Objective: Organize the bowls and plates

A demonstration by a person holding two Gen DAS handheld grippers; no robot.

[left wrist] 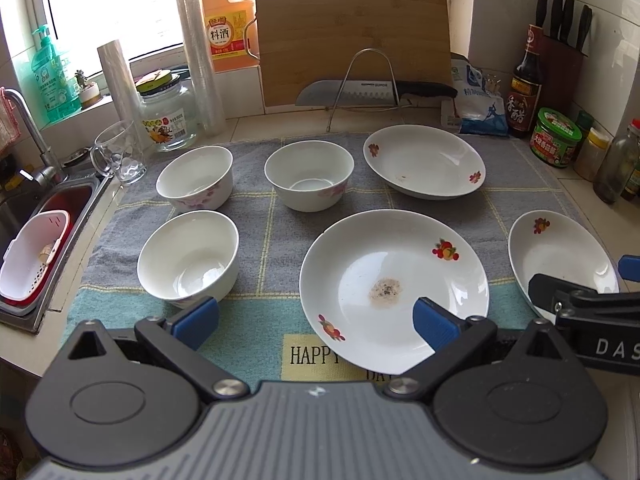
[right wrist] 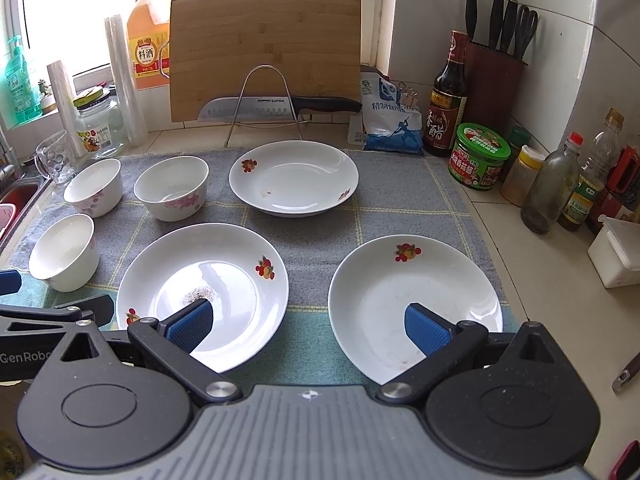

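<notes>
Three plates and three bowls lie singly on a mat (right wrist: 320, 232) on the worktop, none stacked; sorting is judged not yet begun. The bowls group at the left: near bowl (left wrist: 188, 258), far-left bowl (left wrist: 195, 178), middle bowl (left wrist: 309, 174). The plates take the centre and right: soiled plate (left wrist: 394, 286), far plate (left wrist: 424, 160), right plate (right wrist: 414, 300).

Left tool (left wrist: 316, 320): jaws apart, holding nothing, hovering over the near edge of the soiled plate, beside the near bowl. Right tool (right wrist: 308, 330): jaws apart, empty, one finger above the soiled plate, the other above the right plate. The spacing leaves room to take each rim.

The worktop is tiled. A sink (left wrist: 36, 216) adjoins it on the left. A chopping board (right wrist: 264, 52) and knife (right wrist: 276, 106) stand at the rear under a window. Bottles and jars crowd the right-hand corner.
</notes>
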